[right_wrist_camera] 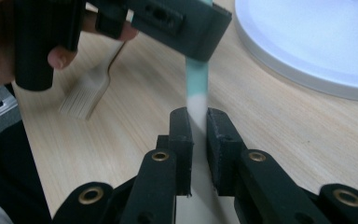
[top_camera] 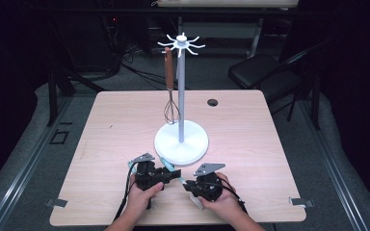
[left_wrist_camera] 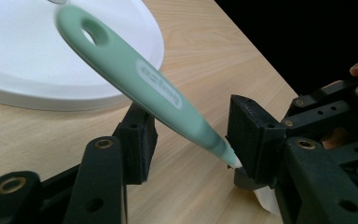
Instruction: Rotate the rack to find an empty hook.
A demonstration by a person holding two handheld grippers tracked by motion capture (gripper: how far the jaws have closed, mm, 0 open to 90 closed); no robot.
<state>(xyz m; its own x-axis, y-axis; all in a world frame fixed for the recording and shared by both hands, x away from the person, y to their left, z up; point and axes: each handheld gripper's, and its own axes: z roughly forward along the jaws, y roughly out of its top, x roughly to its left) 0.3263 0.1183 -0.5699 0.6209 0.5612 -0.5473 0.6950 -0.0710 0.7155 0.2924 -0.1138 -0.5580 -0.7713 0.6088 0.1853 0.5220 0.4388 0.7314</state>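
A mint-green utensil (left_wrist_camera: 140, 79) is held between two grippers near the front of the tabletop (top_camera: 101, 144).

The jaws of the right gripper (right_wrist_camera: 198, 135) are seen clamped on the pale, whitish neck of the utensil. The jaws of the left gripper (left_wrist_camera: 189, 140) are seen apart, one on each side of the green handle, and no contact with it can be made out. The handle, with a hanging hole at its end, is pointed toward the white round base (top_camera: 181, 142) of a hook stand. A whisk (top_camera: 170, 91) with a brown handle is hung on that stand.
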